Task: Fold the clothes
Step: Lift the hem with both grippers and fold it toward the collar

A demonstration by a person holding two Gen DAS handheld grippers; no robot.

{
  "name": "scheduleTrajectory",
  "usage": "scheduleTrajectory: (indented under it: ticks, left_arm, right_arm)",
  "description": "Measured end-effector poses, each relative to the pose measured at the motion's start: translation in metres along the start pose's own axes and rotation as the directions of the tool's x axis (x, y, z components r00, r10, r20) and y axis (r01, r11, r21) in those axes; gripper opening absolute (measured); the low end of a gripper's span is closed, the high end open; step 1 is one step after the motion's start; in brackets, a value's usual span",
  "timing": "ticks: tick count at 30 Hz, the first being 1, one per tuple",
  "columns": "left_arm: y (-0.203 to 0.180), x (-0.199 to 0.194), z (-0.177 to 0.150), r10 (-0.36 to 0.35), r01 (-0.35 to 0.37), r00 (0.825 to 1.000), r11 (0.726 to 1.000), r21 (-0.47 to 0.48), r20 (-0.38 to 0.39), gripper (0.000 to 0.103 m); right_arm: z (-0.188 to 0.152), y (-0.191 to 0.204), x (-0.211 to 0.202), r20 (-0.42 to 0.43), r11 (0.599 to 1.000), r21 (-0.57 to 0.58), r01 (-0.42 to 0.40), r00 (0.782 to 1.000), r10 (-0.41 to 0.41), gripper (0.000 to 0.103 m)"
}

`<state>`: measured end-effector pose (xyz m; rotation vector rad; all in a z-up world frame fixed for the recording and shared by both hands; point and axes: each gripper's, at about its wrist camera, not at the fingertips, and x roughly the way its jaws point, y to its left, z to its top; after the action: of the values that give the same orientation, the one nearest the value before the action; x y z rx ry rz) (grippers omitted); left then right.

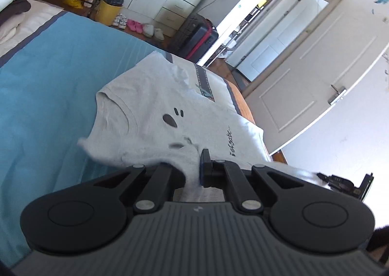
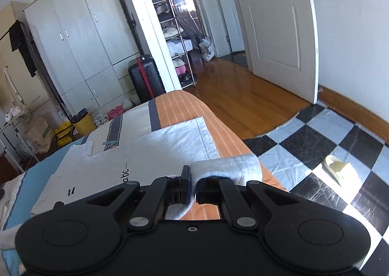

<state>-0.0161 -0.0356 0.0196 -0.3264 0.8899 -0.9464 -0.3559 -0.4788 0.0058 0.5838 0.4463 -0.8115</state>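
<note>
The grey T-shirt [image 1: 155,110] lies flat on the bed [image 1: 48,81], spreading away from you toward the far side, its long axis running left to right with the collar at the left. Your left tongs [image 1: 194,171] are clamped on its near edge by the collar end. Your right tongs [image 2: 193,188] pinch the near edge at the hem end, so fold it away from you.

A T-shirt [image 1: 155,115] lies spread on the bed [image 1: 48,96], its near edge pinched up by the left gripper [image 1: 194,173] at 6 o'clock. In the right view, the right gripper [image 2: 193,186] grips the hem; a suitcase [image 2: 144,76] stands at 11 o'clock, a slipper [image 2: 340,169] at 3.
</note>
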Motion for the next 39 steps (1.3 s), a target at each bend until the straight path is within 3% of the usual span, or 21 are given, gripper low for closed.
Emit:
scheduleTrajectory:
  ticks: [4,8,10,13,17,21,23,26,29,32,35,39]
  left_arm:
    - [-0.001,0.044,0.044,0.034,-0.037,0.997,0.998,0.045,0.065,0.002]
    - [0.02,0.105,0.1,-0.079,0.09,0.99,0.992,-0.087,0.115,0.002]
    - [0.03,0.148,0.124,-0.08,0.094,0.991,0.987,-0.128,0.107,0.002]
    - [0.044,0.212,0.142,-0.019,0.027,0.997,0.992,-0.119,0.072,0.003]
    - [0.062,0.263,0.135,0.068,-0.065,0.997,0.992,-0.109,0.022,0.003]
    - [0.076,0.277,0.144,0.069,-0.064,0.997,0.991,-0.116,0.04,0.003]
    - [0.08,0.283,0.158,0.066,-0.058,0.996,0.991,-0.122,0.062,0.003]
    - [0.079,0.308,0.176,0.113,-0.109,0.992,0.991,-0.079,0.055,0.003]
    - [0.079,0.345,0.185,0.19,-0.19,0.982,0.982,-0.008,0.005,0.003]
    - [0.077,0.381,0.178,0.302,-0.297,0.952,0.95,0.095,-0.041,0.003]
    - [0.061,0.388,0.177,0.329,-0.324,0.944,0.926,0.194,0.006,0.003]
    - [0.057,0.381,0.194,0.29,-0.292,0.956,0.945,0.149,0.039,0.004]
  right_arm:
    - [0.017,-0.001,0.042,-0.01,0.996,0.071,-0.053,0.999,0.054,0.005]
    - [0.036,0.006,0.095,-0.029,0.997,0.065,-0.042,0.999,0.044,0.005]
    - [0.046,0.008,0.126,-0.038,0.997,0.069,-0.031,0.999,0.034,0.004]
    - [0.051,0.019,0.168,-0.003,0.998,0.034,0.059,0.998,-0.059,0.004]
    - [0.048,0.039,0.215,-0.028,0.992,-0.044,0.115,0.993,-0.117,0.004]
    - [0.057,0.036,0.239,-0.055,0.995,-0.002,0.098,0.994,-0.098,0.004]
    - [0.069,0.036,0.247,-0.058,0.998,0.015,0.053,0.997,-0.052,0.004]
    - [0.084,0.045,0.263,-0.054,1.0,0.005,0.024,0.998,-0.023,0.005]
    - [0.083,0.062,0.299,-0.08,0.99,-0.119,0.074,0.993,-0.084,0.005]
    - [0.069,0.067,0.341,-0.14,0.972,-0.193,0.134,0.977,-0.162,0.006]
    - [0.068,0.059,0.354,-0.168,0.98,-0.149,0.131,0.973,-0.156,0.012]
    - [0.085,0.041,0.354,-0.17,0.998,0.012,0.065,0.984,-0.062,0.029]
